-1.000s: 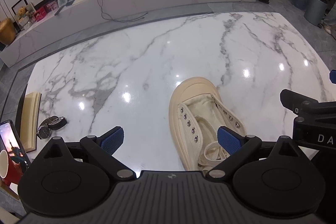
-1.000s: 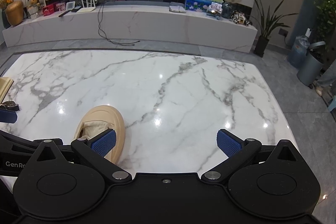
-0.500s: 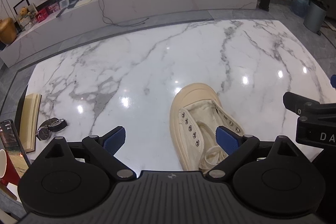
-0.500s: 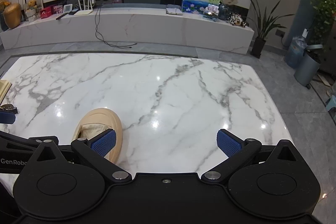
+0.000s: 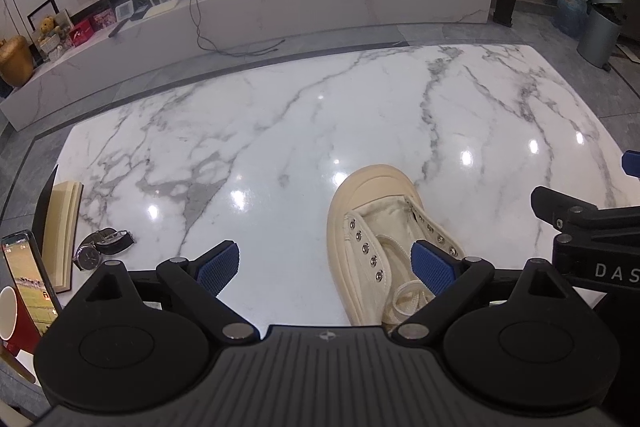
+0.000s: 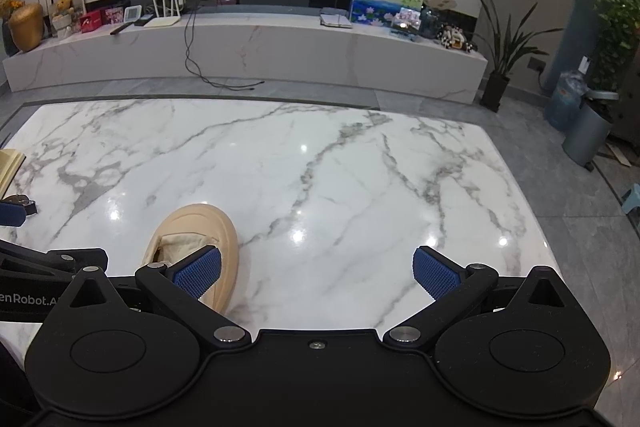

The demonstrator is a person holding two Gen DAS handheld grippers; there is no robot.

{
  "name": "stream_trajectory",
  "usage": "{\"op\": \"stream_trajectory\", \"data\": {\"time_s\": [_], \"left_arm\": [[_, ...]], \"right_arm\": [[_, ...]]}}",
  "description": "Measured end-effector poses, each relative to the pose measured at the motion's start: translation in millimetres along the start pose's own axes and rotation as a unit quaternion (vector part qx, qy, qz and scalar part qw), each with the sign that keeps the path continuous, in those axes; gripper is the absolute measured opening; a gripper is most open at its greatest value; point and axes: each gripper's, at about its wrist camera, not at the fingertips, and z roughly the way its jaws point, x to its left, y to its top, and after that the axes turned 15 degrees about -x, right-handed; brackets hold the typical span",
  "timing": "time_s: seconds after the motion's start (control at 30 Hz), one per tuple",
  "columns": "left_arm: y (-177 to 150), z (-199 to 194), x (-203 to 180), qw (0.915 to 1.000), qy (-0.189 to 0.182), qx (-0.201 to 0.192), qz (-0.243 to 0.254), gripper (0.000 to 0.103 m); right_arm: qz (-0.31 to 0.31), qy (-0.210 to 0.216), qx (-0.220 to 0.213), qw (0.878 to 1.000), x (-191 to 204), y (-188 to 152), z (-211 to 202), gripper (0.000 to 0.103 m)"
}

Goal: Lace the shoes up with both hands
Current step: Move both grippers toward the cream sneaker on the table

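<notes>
A cream canvas shoe (image 5: pixel 370 205) lies on the white marble table (image 5: pixel 280 131), toe pointing away, its eyelets bare. A loose cream lace (image 5: pixel 404 301) is bunched inside the shoe near its heel end. My left gripper (image 5: pixel 326 265) is open and empty, raised above the table; its right fingertip (image 5: pixel 432 265) hangs over the shoe's opening. My right gripper (image 6: pixel 316 269) is open and empty to the right of the shoe (image 6: pixel 202 227); its left fingertip (image 6: pixel 198 271) overlaps the shoe's toe in view. The shoe's heel is hidden behind the grippers.
At the table's left edge lie an open book (image 5: pixel 60 227), a wristwatch (image 5: pixel 100 247), a phone (image 5: pixel 28 275) and a red cup (image 5: pixel 12 315). A low TV bench (image 6: pixel 240 47) stands beyond the table. A bin (image 6: pixel 588 131) and plants stand at the right.
Both grippers have pulled back and risen a little, so the shoe sits slightly lower and farther in view. Both stay open. The shoe has not moved.
</notes>
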Motion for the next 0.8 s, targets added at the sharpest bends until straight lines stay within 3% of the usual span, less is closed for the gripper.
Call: {"op": "stream_trajectory", "data": {"time_s": [0.8], "left_arm": [[-3.6,-3.0,4.7,1.0,0.005,0.005,-0.001,0.094]], "right_arm": [[-0.01,0.015,-0.001,1.0,9.2,-3.1,-4.9,0.102]]}}
